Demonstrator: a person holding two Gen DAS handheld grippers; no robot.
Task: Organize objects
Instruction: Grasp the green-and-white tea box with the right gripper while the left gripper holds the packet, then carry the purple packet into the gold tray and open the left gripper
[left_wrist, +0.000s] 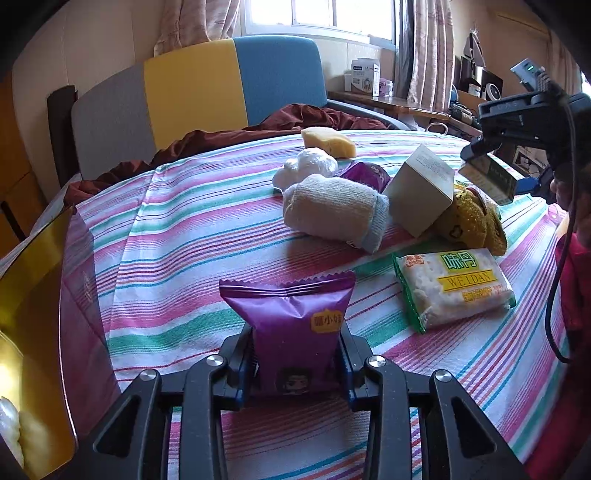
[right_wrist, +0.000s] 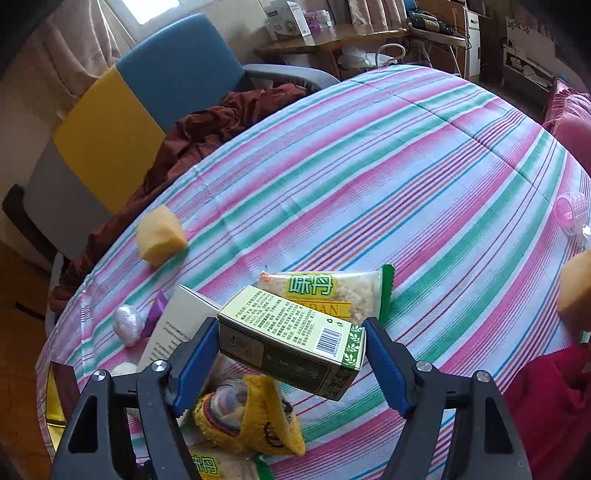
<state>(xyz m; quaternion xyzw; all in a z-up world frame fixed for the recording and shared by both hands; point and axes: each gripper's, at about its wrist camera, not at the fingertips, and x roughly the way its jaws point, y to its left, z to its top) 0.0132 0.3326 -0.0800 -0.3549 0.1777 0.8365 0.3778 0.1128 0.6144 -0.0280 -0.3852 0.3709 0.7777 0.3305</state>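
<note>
Left wrist view, left tool (left_wrist: 295, 354) gripping purple packet (left_wrist: 291, 325), striped cloth (left_wrist: 184, 236) bare behind

Purple snack packet (left_wrist: 291, 325), pale-green printed box (right_wrist: 291, 338), yellow knit toy (right_wrist: 251, 421), pink-green-white striped bedsheet (right_wrist: 406, 177).

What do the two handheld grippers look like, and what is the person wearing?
Both are black scissor-style frames with silver rivets and blue finger pads: the left gripper and the right gripper. In the left wrist view a black cable hangs from the right one, which has a grey unit with a green light on top. The sleeve is red.
</note>
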